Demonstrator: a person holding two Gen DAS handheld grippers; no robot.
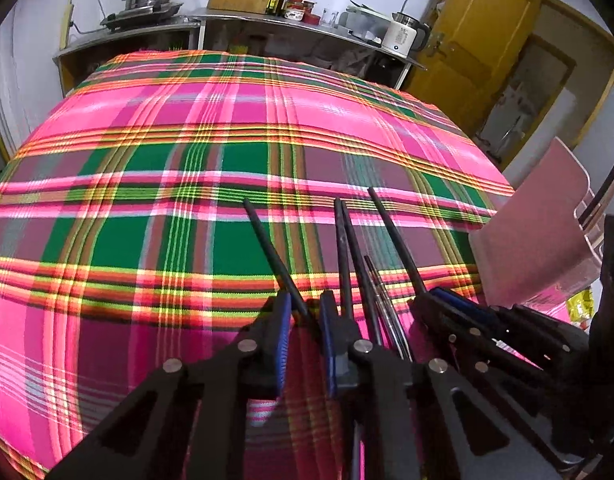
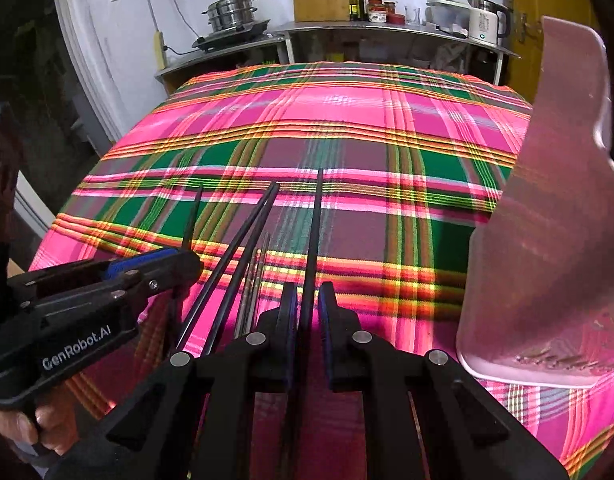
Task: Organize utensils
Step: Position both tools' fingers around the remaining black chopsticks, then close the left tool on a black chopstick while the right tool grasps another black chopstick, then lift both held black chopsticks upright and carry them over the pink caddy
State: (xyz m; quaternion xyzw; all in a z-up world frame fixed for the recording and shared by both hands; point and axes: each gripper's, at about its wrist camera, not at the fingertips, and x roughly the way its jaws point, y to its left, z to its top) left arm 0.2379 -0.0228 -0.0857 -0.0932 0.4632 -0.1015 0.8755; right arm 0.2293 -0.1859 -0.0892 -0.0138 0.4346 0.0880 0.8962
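Now black chopsticks are gripped over the plaid-covered table.
From the left wrist, one black chopstick (image 1: pixel 273 254) is clamped by the left gripper (image 1: pixel 305 314); from the right wrist, another chopstick (image 2: pixel 313 240) is pinched by the right gripper (image 2: pixel 307 308), near the table's (image 2: pixel 347 120) front edge, beside a pink holder (image 2: pixel 547 240).

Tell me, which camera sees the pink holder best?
The right wrist view: the pink holder stands big and close on the plaid cloth, base showing. The left wrist view catches only part of it at the right edge.

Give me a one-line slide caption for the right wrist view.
Right gripper holding a black chopstick over the plaid cloth, left gripper beside it, pink holder at right.
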